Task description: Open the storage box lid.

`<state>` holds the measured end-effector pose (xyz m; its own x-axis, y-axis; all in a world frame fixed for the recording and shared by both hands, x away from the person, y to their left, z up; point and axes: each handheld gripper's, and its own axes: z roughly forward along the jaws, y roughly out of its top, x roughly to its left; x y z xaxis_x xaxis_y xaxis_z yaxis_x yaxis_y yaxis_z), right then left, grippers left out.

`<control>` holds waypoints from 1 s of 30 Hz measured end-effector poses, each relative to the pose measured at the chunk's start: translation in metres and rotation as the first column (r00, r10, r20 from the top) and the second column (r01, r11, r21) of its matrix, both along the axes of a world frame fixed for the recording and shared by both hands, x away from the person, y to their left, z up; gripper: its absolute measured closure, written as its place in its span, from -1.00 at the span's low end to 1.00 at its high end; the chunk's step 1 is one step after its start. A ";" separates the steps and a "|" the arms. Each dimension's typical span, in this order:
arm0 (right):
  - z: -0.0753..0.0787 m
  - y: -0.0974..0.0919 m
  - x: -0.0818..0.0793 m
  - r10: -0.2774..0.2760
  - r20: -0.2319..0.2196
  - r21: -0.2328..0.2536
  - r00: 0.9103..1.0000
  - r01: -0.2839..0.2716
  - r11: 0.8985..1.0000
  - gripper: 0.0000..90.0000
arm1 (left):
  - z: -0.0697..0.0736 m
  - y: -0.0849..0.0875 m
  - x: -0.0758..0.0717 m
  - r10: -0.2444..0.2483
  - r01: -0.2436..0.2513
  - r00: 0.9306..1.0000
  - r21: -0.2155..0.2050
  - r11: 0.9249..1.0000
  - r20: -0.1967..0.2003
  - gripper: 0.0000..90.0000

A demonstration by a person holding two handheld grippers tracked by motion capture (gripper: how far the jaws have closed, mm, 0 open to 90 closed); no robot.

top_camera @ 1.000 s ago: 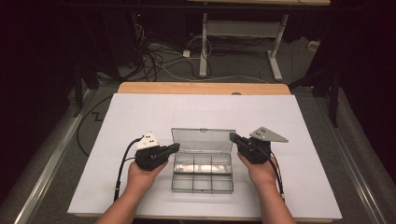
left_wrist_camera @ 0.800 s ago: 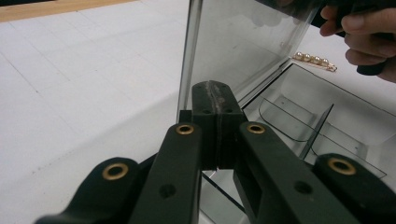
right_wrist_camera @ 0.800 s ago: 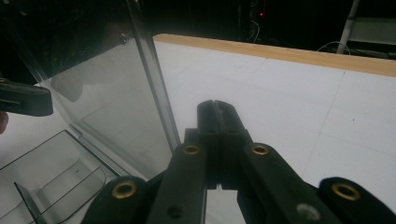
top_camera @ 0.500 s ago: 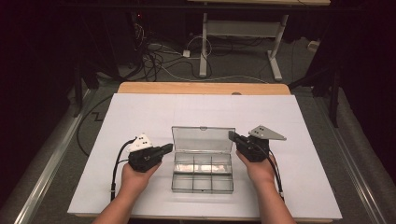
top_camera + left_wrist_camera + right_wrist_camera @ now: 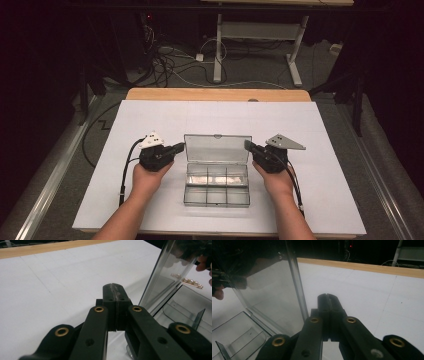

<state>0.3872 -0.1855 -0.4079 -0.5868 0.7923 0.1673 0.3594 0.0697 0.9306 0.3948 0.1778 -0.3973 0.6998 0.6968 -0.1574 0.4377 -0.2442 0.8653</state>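
Left claw [image 5: 179, 147] shifted leftward, both claws pressed together, clear box [image 5: 216, 182] long axis sideways, lid upright.

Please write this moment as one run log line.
left gripper: shut, empty | right gripper: shut, empty | clear box: lid open, between them

A clear plastic compartment box [image 5: 216, 183] lies open on the white table top, near its front edge. Its transparent lid [image 5: 217, 148] stands upright at the back. The compartments form two rows of three.
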 end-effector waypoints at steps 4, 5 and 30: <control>-0.001 -0.001 0.002 -0.006 -0.003 0.001 1.000 0.006 1.000 1.00 | 0.003 -0.005 0.005 -0.003 0.003 1.000 -0.014 1.000 -0.001 0.95; -0.001 -0.001 0.002 -0.009 -0.007 0.003 1.000 0.009 1.000 1.00 | 0.003 -0.006 0.006 -0.007 0.007 1.000 -0.019 1.000 -0.003 0.95; -0.010 -0.002 0.018 -0.040 -0.053 -0.028 0.998 0.039 0.999 1.00 | -0.004 -0.018 0.030 0.026 -0.025 0.999 0.020 0.999 -0.046 0.95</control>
